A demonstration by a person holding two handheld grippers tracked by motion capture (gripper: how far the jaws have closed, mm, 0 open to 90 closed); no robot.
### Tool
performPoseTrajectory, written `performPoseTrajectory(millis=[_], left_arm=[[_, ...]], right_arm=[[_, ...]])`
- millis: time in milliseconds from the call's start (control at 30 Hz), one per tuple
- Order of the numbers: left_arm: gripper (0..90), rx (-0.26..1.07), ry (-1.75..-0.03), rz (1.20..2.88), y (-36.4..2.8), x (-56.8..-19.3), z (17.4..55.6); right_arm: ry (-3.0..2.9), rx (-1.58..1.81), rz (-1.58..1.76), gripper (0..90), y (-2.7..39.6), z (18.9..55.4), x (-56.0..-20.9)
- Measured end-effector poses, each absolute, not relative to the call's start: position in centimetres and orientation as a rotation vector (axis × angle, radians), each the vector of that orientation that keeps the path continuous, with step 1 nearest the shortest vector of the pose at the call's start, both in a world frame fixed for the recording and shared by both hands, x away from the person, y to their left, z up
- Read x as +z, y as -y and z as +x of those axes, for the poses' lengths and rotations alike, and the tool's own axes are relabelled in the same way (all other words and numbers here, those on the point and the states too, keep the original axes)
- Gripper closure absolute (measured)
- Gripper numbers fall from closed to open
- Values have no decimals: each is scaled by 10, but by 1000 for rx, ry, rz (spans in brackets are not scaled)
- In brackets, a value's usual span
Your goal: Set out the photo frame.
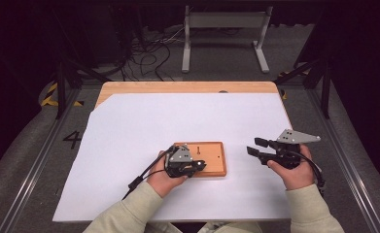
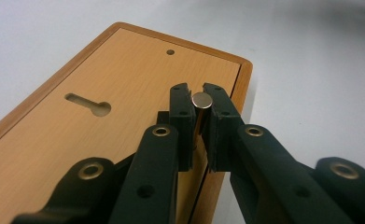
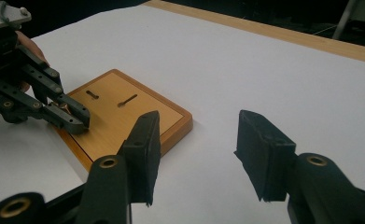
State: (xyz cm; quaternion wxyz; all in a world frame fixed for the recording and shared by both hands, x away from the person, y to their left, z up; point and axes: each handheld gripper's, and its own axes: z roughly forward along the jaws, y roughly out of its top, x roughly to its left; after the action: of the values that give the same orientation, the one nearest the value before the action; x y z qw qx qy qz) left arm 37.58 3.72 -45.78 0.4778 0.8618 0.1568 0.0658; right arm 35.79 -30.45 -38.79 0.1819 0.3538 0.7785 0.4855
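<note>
My left claw (image 2: pixel 197 122) is clenched on a small metal pin (image 2: pixel 201 100) standing upright over the wooden board (image 2: pixel 124 84), its keyhole slot (image 2: pixel 87 103) just left; my right claw (image 3: pixel 196 154) hangs released, well apart.

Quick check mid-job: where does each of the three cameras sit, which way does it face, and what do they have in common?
High view: fixed above the person's side, facing forward and down on the table; both forearms enter from the bottom, with the left gripper and right gripper.
Left gripper view: rides the left gripper, looking along its jaws, closed on a metal pin over the wooden board.
Right gripper view: rides the right gripper, looking past its open, empty jaws across the table.
Shared: all three show the wooden board; the high and right gripper views both show the left gripper.
</note>
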Motion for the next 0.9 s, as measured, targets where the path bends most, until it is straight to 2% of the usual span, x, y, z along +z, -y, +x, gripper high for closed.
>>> performPoseTrajectory(millis=[567,767,800,900], left_arm=[[834,385,-198,2145,-35,-459,363],[834,522,-92,2156,-33,-460,351],[835,578,-45,2144,-34,-462,346],[835,613,-8,2130,-34,-464,343]], right_arm=[[-2215,1364,990,500,300,356,-387],[-2217,1359,979,500,298,355,-387],[-2215,1361,980,500,297,355,-387],[-2222,1354,973,500,296,355,-387]])
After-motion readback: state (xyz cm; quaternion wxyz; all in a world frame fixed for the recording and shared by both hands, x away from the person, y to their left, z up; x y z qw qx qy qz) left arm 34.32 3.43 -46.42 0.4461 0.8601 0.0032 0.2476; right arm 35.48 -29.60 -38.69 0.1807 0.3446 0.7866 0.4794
